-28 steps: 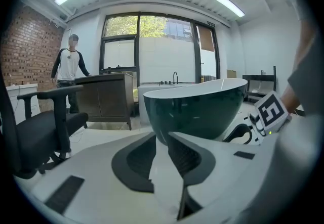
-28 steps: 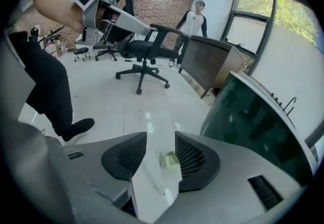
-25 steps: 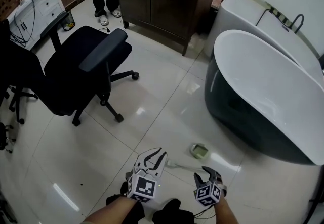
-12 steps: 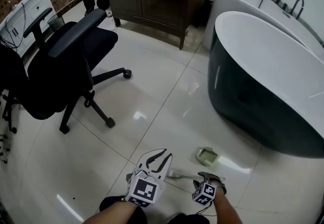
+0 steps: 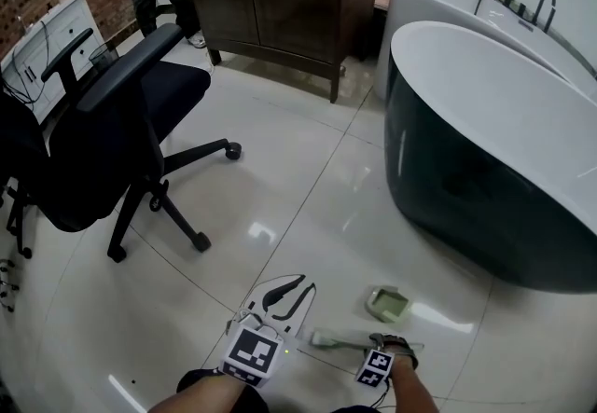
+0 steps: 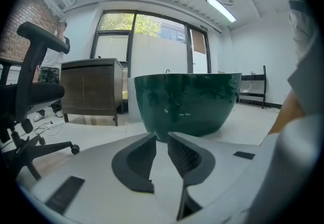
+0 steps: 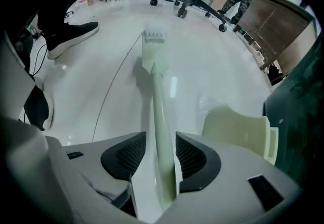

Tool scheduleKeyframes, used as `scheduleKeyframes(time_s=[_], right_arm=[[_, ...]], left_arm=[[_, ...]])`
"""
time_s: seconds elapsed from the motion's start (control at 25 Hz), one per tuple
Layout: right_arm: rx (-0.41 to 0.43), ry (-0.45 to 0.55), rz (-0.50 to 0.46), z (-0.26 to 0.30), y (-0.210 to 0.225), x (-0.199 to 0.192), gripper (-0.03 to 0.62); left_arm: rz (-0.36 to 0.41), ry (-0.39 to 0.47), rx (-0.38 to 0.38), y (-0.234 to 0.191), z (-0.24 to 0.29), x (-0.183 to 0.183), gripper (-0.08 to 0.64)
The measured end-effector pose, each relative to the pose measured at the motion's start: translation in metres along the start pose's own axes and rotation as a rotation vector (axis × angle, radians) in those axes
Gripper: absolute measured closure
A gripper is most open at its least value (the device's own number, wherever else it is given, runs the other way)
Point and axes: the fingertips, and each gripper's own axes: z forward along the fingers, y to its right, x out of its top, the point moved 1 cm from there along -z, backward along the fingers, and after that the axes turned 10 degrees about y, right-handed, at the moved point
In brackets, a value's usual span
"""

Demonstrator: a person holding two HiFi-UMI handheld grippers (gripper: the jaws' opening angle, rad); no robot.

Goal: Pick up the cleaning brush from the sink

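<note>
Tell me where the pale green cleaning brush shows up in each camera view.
Head view: the cleaning brush is at bottom centre, lying crosswise.
Left gripper view: not in it.
Right gripper view: centre, running up from between the jaws to its bristle head.
Shared landmark: the dark green bathtub, which shows in all three.

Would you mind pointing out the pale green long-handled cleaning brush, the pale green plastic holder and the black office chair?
pale green long-handled cleaning brush (image 7: 158,101): right gripper view, mid-handle.
pale green plastic holder (image 5: 389,305): head view, its centre.
black office chair (image 5: 182,92): head view, seat.
</note>
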Motion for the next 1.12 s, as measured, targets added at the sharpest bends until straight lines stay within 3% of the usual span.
scheduleKeyframes(time_s=[0.08, 0.2, 0.24, 0.52, 0.76, 0.84, 1.0, 1.12], right_arm=[[-0.016, -0.009, -0.028, 0.006, 0.001, -0.003, 0.43], [-0.056, -0.032, -0.086, 0.01, 0.006, -0.011, 0.578], [-0.06, -0.024, -0.077, 0.006, 0.007, -0.008, 0.589], [-0.091, 0.002, -0.031, -0.043, 0.013, 0.012, 0.589], [-0.112, 0.014, 0.042, -0.14, 0.014, 0.045, 0.589], [-0.129, 0.028, 0.098, -0.217, 0.021, 0.078, 0.589], [-0.191, 0.036, 0.309, -0.428, 0.041, 0.153, 0.589], [-0.26, 0.058, 0.434, -0.578, 0.044, 0.196, 0.589]], left_arm=[[0.003, 0.003, -0.008, 0.002, 0.001, 0.0, 0.486], [0.008, 0.008, -0.03, 0.01, 0.003, 0.002, 0.489], [0.01, 0.011, -0.035, 0.012, 0.004, 0.003, 0.49], [-0.035, -0.016, -0.039, 0.018, -0.004, 0.004, 0.494], [-0.055, -0.092, 0.029, 0.025, -0.044, 0.024, 0.52], [-0.061, -0.117, 0.034, 0.022, -0.074, 0.077, 0.531], [-0.06, -0.144, 0.015, 0.008, -0.148, 0.258, 0.531], [-0.049, -0.135, 0.043, 0.003, -0.202, 0.394, 0.531]])
